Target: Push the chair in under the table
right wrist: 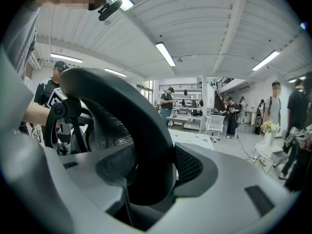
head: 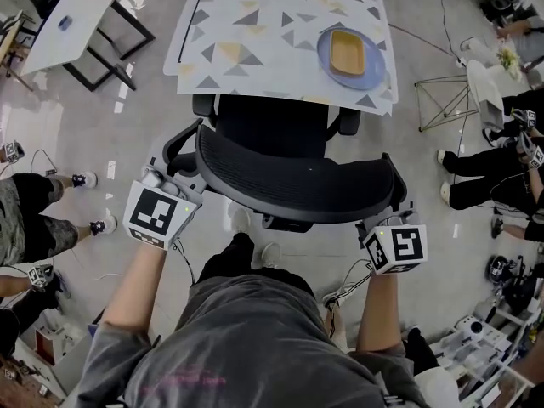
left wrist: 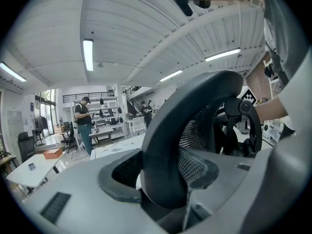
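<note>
A black office chair stands in front of me, its mesh backrest [head: 293,181] curving across the middle of the head view. The seat [head: 268,126] is partly under the table [head: 255,32], which wears a triangle-patterned cloth. My left gripper [head: 181,183] is shut on the backrest's left edge and my right gripper [head: 382,221] is shut on its right edge. In the left gripper view the grey jaws of the left gripper [left wrist: 163,179] clamp the black backrest frame [left wrist: 163,140]. The right gripper view shows the right gripper [right wrist: 151,179] clamped the same way on the frame [right wrist: 146,145].
A blue plate [head: 376,68] with an orange tray [head: 347,52] lies on the table's right side. A white side table [head: 76,11] stands at the far left, a wire stand [head: 442,100] at the right. People's legs [head: 38,202] flank me, and cables cross the floor.
</note>
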Tool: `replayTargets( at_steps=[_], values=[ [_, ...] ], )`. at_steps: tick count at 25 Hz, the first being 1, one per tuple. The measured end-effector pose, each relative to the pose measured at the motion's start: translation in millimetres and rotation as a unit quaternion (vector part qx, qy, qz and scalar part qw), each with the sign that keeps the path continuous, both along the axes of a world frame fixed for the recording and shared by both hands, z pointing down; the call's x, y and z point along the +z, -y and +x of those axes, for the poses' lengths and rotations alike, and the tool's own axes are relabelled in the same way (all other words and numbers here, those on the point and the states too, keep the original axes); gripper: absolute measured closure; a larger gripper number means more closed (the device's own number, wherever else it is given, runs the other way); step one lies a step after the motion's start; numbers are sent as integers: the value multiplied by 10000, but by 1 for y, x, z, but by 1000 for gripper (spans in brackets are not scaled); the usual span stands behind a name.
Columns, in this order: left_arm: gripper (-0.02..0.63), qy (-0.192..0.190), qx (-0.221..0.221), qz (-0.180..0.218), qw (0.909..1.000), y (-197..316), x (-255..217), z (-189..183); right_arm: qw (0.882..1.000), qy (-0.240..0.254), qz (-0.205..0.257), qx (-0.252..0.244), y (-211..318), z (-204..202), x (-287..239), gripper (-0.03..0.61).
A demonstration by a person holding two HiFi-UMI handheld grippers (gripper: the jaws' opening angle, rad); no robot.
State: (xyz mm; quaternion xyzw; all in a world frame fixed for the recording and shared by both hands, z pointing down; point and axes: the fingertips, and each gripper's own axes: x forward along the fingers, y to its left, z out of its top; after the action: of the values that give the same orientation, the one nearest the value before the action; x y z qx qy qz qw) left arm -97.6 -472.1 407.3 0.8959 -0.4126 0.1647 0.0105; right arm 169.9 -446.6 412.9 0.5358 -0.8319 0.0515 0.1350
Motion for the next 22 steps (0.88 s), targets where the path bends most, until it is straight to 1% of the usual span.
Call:
replayTargets(
  at_steps=[7, 11, 14, 22],
  values=[
    [379, -16, 38, -26, 10000, -8, 2, 0, 10000, 38, 10, -26, -8, 0, 2, 359],
    [379, -25, -33, -43, 10000, -12, 2, -1, 10000, 41, -23, -22, -12, 1, 3, 359],
    [364, 50, -40, -60, 10000, -15, 2, 0, 10000, 13, -59, 0, -13, 1, 2, 359],
    [362, 121, -138, -12, 9998, -28, -2, -6, 10000, -50, -73, 30, -24, 3, 1, 359]
  ],
)
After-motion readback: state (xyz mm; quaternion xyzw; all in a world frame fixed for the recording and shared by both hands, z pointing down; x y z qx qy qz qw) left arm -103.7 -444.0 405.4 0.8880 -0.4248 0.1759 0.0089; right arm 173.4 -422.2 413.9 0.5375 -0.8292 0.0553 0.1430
